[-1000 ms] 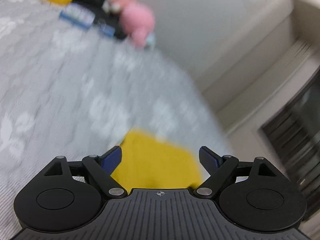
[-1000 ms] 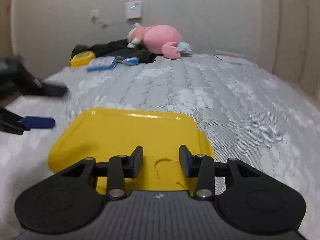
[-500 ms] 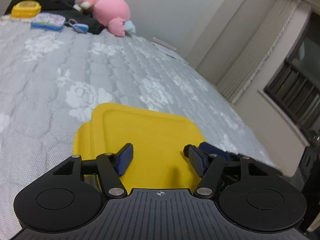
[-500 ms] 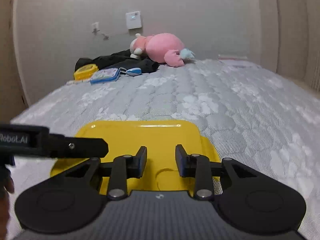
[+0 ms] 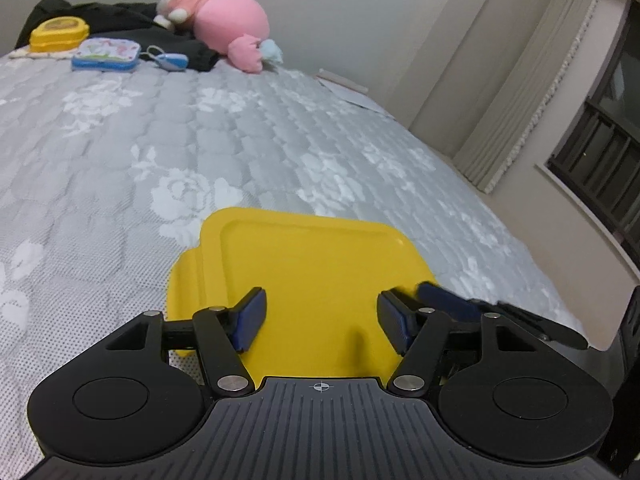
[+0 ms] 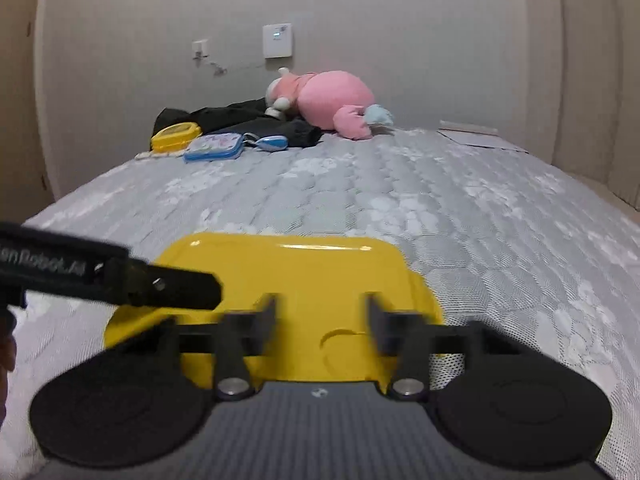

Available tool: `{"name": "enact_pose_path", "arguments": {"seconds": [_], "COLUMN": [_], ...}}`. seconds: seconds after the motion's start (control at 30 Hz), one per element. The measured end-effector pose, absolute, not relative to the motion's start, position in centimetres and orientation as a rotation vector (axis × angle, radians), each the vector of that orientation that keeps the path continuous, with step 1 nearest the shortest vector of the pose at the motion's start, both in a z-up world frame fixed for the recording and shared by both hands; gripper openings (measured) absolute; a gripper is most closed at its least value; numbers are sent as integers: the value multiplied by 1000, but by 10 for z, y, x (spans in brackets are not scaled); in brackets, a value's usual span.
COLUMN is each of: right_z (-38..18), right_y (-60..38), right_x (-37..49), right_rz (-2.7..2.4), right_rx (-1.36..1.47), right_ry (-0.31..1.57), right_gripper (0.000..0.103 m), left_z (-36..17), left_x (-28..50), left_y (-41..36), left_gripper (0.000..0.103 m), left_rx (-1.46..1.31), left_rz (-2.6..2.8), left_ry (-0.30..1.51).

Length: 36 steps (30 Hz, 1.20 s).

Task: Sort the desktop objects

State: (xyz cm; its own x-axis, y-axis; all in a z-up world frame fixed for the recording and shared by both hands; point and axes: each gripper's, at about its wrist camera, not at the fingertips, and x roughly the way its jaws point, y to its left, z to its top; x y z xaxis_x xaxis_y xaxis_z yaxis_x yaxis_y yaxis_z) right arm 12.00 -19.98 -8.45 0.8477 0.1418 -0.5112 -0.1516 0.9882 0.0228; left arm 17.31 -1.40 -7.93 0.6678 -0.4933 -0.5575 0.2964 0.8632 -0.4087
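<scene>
Yellow tray (image 5: 320,264) | bare, flat on mattress (image 5: 160,140), presumably to receive sorted items | left gripper (image 5: 320,320) spread, empty | right gripper (image 6: 322,322) spread, empty

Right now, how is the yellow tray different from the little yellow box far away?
The yellow tray is wide, flat and open; the yellow box is small, chunky and has its lid on. The tray lies bare near both grippers; the box sits far off beside a blue tin. Both are yellow and rest on the mattress.
</scene>
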Motion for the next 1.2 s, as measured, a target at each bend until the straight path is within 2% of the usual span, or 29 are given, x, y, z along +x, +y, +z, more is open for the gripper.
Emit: {"name": "enact_pose_path", "arguments": {"seconds": [0.23,0.6,0.73,0.9,1.03,1.2], "right_z": [-83,-81,-78,-84,-88,-90], "right_y": [-196,-189,-187,-202,-189,-188], "right_x": [120,118,114,115,112,111], "right_rz": [151,152,155,148,135,134], "right_rx": [-8,7,18,79,-39,-49], "right_ry": [536,528,528,614,577,561], "right_gripper": [4,4,6,6,11,11], "left_z": [-79,-80,-71,-71,-71,-73], "left_x": [172,174,175,165,164,164], "left_y": [-17,-14,-2,-13,-17,-16], "left_gripper": [58,57,55,55,55,55], "left_rx": [-253,-273,-365,-252,-220,-224], "left_rz": [-441,-442,-450,-410,-405,-407], "left_ry": [699,694,757,778,768,768]}}
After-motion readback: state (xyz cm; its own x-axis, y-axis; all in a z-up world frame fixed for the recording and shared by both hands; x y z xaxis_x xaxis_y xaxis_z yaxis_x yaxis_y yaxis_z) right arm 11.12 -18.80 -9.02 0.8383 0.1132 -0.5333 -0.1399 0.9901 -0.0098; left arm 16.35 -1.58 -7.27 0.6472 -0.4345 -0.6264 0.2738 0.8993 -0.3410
